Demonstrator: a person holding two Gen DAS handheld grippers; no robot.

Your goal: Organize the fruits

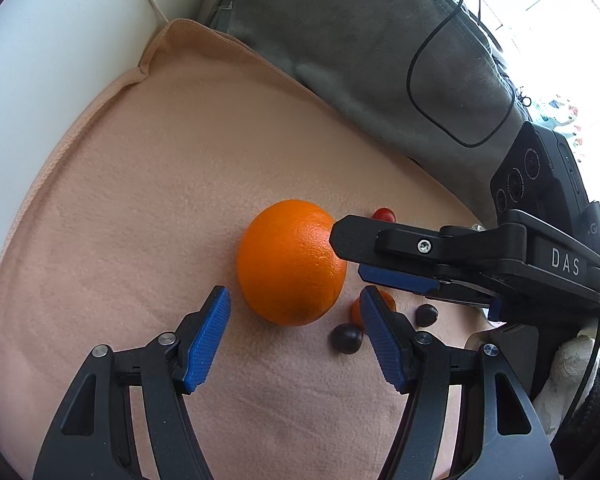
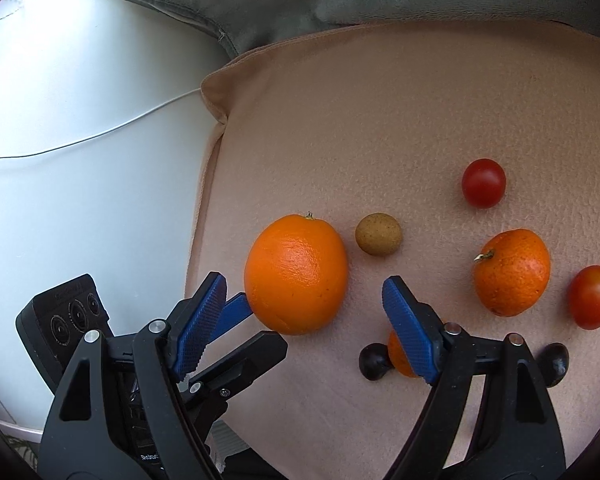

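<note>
A large orange (image 2: 296,274) sits on a peach cloth (image 2: 380,120) among smaller fruit, with the left gripper (image 1: 294,302) and right gripper (image 2: 304,290) both hovering close over it, jaws apart, gripping nothing.

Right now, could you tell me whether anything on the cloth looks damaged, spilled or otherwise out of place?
Nothing stands out. The big orange, small orange, brown fruit and tomatoes lie loose but intact on the peach cloth, with no spill. Both grippers are open.

Right gripper (image 2: 304,308) pad covers most of a small orange fruit (image 2: 398,356) beside a dark fruit (image 2: 374,361)
</note>
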